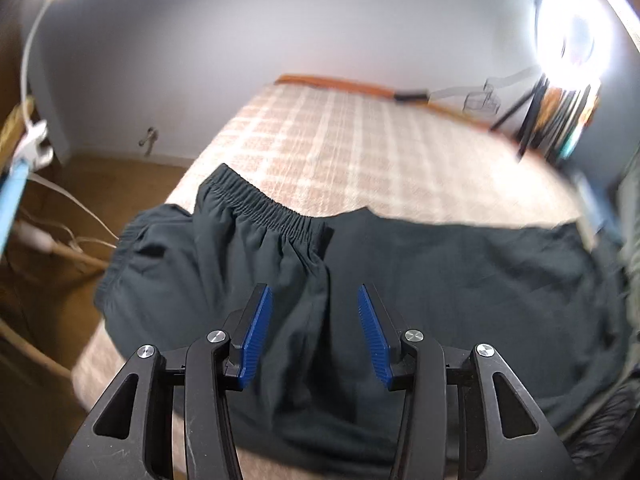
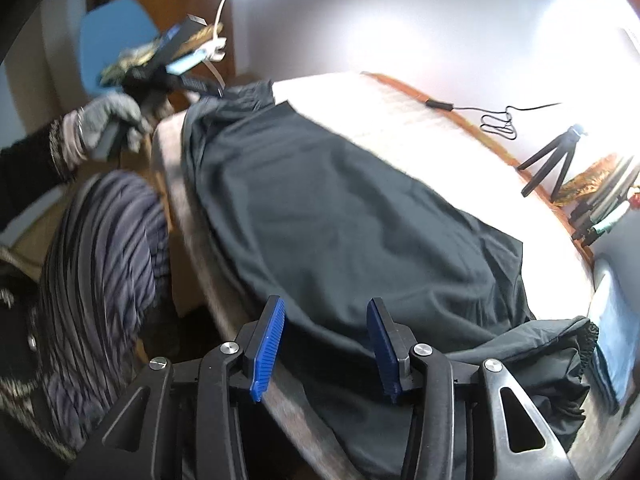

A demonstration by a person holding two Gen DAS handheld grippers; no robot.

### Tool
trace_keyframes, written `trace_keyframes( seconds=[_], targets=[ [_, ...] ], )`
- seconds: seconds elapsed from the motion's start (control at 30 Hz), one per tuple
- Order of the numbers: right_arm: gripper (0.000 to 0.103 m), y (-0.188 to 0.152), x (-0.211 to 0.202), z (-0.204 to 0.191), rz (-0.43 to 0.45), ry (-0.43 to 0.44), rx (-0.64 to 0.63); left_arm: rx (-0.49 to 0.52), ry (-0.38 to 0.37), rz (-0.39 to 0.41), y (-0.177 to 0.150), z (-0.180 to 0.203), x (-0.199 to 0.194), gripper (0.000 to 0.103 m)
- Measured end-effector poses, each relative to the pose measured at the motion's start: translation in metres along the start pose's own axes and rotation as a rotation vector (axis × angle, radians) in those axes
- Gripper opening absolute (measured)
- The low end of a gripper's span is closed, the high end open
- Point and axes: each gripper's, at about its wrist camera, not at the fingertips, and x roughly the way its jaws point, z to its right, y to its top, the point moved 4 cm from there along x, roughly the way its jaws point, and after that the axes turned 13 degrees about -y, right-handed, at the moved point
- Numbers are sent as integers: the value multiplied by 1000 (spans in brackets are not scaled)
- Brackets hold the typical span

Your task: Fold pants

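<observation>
On the checked tabletop (image 1: pixel 320 136), dark pants (image 1: pixel 400 280) lie flat along the near edge, long axis running side to side: elastic waistband (image 1: pixel 260 208) toward the left end, leg hems (image 2: pixel 576 344) draping off the right end. Left gripper (image 1: pixel 316 296) hovers above the seat fabric, its 2 fingers spread, gripping nothing. Right gripper (image 2: pixel 326 312) likewise spread, over the legs.

The pants (image 1: pixel 440 280) are thin, matt dark cloth with a gathered elastic waistband (image 1: pixel 260 204). They lie on a bed (image 1: pixel 360 148) covered in woven checked fabric. Each hand-held gripper (image 1: pixel 316 300) (image 2: pixel 326 312) is matt black plastic with ribbed blue pads (image 1: pixel 256 336) and shiny metal screws (image 1: pixel 216 336).
</observation>
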Motion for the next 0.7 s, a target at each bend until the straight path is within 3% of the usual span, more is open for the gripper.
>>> trace_keyframes(
  seconds=[0.1,0.23,0.33,0.37,0.4,0.43,0.53,0.7],
  targets=[
    [45,9,-3,-2,22,2,16,-21,47,-40,5,-9,20,44],
    [46,19,-3,-4,49,4,31,-39,24,-103,3,-15,42,44],
    [46,27,0,-4,61,16,43,33,40,-77,0,-9,45,42],
    [46,31,2,-5,64,16,41,25,25,-60,0,-11,43,38],
    [46,35,3,-6,66,13,34,4,6,-40,0,-14,41,19],
    [46,38,5,-7,68,10,27,-28,-19,-20,0,-20,38,8],
    [46,49,7,-12,75,7,9,-171,-128,52,-4,-44,26,5],
    [46,68,15,-18,86,7,-18,-381,-219,183,-21,-88,-6,5]
  ],
)
